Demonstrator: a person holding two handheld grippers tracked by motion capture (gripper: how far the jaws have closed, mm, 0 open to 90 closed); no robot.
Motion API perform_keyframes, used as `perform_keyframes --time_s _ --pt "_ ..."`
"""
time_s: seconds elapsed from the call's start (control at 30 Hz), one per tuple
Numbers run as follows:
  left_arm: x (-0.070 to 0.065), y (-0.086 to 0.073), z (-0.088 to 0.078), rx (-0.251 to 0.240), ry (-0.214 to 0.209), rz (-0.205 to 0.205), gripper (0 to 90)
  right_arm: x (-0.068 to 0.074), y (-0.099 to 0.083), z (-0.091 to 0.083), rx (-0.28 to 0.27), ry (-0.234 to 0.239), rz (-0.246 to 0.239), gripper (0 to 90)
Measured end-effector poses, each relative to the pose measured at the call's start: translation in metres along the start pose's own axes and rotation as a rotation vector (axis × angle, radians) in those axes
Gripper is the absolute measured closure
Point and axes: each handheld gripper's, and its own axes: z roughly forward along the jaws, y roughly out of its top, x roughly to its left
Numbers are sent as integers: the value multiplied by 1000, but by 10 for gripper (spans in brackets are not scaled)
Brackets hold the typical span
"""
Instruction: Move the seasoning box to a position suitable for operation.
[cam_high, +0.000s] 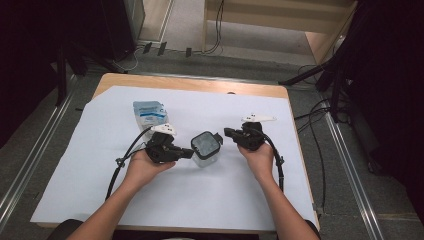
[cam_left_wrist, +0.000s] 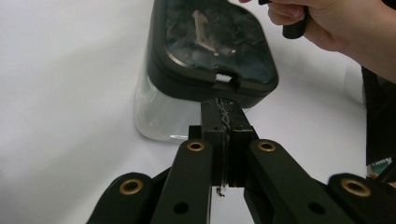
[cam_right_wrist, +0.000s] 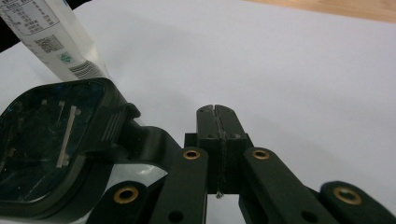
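A clear container with a black lid (cam_high: 206, 146) stands on the white sheet between my two grippers. My left gripper (cam_high: 190, 153) lies to its left, jaws shut and empty, tips right at the lid's rim. In the left gripper view the shut tips (cam_left_wrist: 222, 110) sit just below the lid (cam_left_wrist: 210, 46) and its small white latch notch. My right gripper (cam_high: 228, 132) is to the container's right, shut with nothing held. In the right gripper view its shut tips (cam_right_wrist: 217, 114) are beside the lid's black side tab (cam_right_wrist: 144, 140), apart from it.
A white and blue pouch (cam_high: 149, 114) lies behind the left gripper, also seen as a printed pouch (cam_right_wrist: 46, 32). A white sheet (cam_high: 200, 200) covers the wooden table (cam_high: 200, 82). Cables trail from both grippers. Dark stands and floor cables surround the table.
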Motion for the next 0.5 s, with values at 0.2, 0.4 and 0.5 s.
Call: perform_keyframes --time_s 0.2,0.4,0.5 --pt "3 -6 6 -2 15 -2 900 10 -1 7 7 4 -30 900" --pt "0 -6 8 -13 41 19 900 9 -1 8 -5 7 -32 900" --pt "0 -7 8 -16 40 20 900 8 -1 10 -9 11 -25 900"
